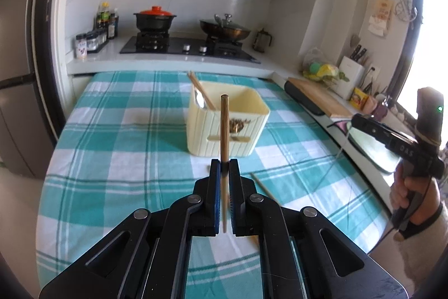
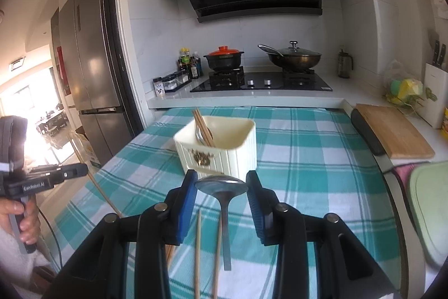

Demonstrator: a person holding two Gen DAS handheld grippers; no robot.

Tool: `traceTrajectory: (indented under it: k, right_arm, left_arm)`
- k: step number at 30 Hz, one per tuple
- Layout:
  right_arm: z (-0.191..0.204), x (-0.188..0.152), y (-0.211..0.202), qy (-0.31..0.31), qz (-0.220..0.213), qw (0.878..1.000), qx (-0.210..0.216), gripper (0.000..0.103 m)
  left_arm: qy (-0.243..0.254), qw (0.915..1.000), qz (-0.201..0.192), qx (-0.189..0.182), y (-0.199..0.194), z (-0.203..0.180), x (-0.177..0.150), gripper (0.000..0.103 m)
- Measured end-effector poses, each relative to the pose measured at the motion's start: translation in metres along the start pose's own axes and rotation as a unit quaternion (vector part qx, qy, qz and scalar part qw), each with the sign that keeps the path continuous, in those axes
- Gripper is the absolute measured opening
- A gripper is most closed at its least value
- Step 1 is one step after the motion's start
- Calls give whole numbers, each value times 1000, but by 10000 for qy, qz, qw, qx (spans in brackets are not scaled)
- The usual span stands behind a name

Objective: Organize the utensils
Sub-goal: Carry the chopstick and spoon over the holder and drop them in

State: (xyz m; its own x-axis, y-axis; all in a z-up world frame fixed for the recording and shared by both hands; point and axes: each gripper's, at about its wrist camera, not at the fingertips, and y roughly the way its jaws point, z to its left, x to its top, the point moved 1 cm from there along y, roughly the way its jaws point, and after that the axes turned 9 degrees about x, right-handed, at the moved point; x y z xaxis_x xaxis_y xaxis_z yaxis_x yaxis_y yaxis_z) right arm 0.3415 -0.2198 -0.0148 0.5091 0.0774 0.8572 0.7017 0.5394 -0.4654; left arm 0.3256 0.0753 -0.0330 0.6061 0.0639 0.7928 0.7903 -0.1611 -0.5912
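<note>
**Chopstick clamped on your left, spoon between wide jaws on your right**

Your left gripper (image 1: 224, 168) is clenched on a single wooden chopstick (image 1: 224, 128), and the stick stands nearly upright between the blue pads, its blunt top end lined up in front of the cream utensil holder (image 1: 224, 131). That holder sits on the teal-and-white checked tablecloth (image 1: 112, 159), near the middle of the table, and it already carries a pair of chopsticks (image 1: 200, 89) leaning toward its back-left corner with a spoon bowl (image 1: 199, 100) beside them.

Over on your right gripper (image 2: 221, 182), the fingers are spread wide apart and grip nothing. A steel spoon (image 2: 222, 195) lies flat on the cloth between them, bowl toward the holder, handle running back toward you; whether either pad touches it, you can't tell from here. Two loose chopsticks (image 2: 198, 243) lie just beside the spoon's handle on its left, roughly parallel to it.

From the left camera, one more chopstick (image 1: 263, 188) lies on the cloth, just right of your clamped jaws.

Behind the table: the gas hob (image 2: 260, 81) with a red-lidded clay pot (image 2: 224, 59) and a lidded wok (image 2: 292, 58).
</note>
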Motion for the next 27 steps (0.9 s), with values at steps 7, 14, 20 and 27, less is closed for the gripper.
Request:
traceTrajectory:
  k: [7, 14, 20, 27]
  right_arm:
    - [-5, 56, 20, 15, -94, 9998, 148, 36]
    - [0, 118, 53, -309, -322, 9990, 68, 36]
    - [-3, 143, 93, -487, -618, 9969, -33, 36]
    - [-16, 117, 164, -436, 83, 9990, -15, 36]
  left_arm:
    - [-37, 9993, -346, -140, -9, 1, 63, 4]
    - [-60, 9962, -865, 14, 6, -2, 137, 4]
    - [-186, 9954, -915, 214, 59, -3, 170, 4]
    - [-23, 9994, 153, 310, 149, -7, 148, 4]
